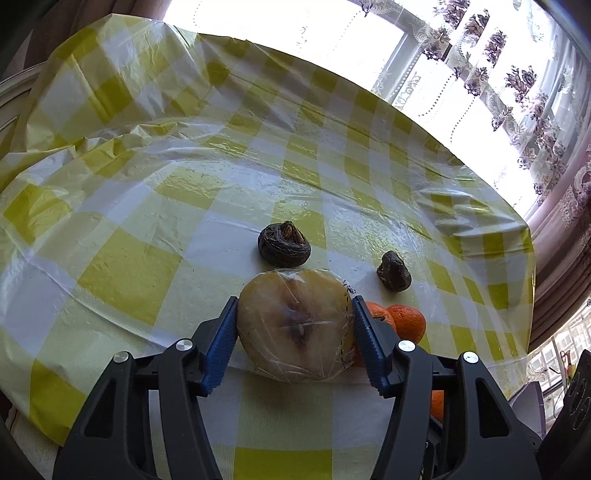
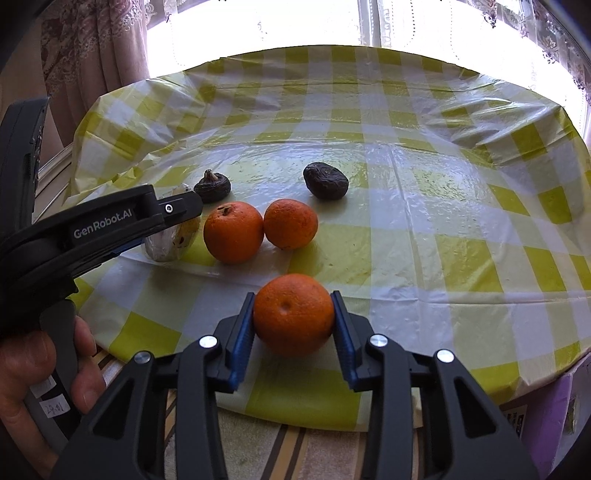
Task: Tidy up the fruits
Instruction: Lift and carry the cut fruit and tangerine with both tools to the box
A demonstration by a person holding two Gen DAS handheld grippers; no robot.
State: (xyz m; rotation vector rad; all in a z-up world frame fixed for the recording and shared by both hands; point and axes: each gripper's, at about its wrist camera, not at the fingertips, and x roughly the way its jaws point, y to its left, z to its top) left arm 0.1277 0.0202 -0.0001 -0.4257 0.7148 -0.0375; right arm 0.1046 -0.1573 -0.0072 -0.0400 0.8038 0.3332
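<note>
A half fruit wrapped in clear film (image 1: 295,325), pale yellow with a dark core, lies on the yellow-checked tablecloth (image 1: 129,269). My left gripper (image 1: 295,301) is shut on it, a blue pad pressing each side. In the right wrist view the same wrapped fruit (image 2: 171,243) shows under the left gripper's black finger (image 2: 181,206). My right gripper (image 2: 293,295) is shut on an orange (image 2: 293,314) near the table's front edge. Two more oranges (image 2: 232,230) (image 2: 290,223) touch each other beyond it.
Two dark wrinkled fruits (image 2: 212,186) (image 2: 325,181) lie farther back on the cloth; they also show past the wrapped fruit (image 1: 283,245) (image 1: 394,271). A hand (image 2: 37,369) holds the left gripper's handle. Curtained windows (image 2: 277,22) stand behind the table.
</note>
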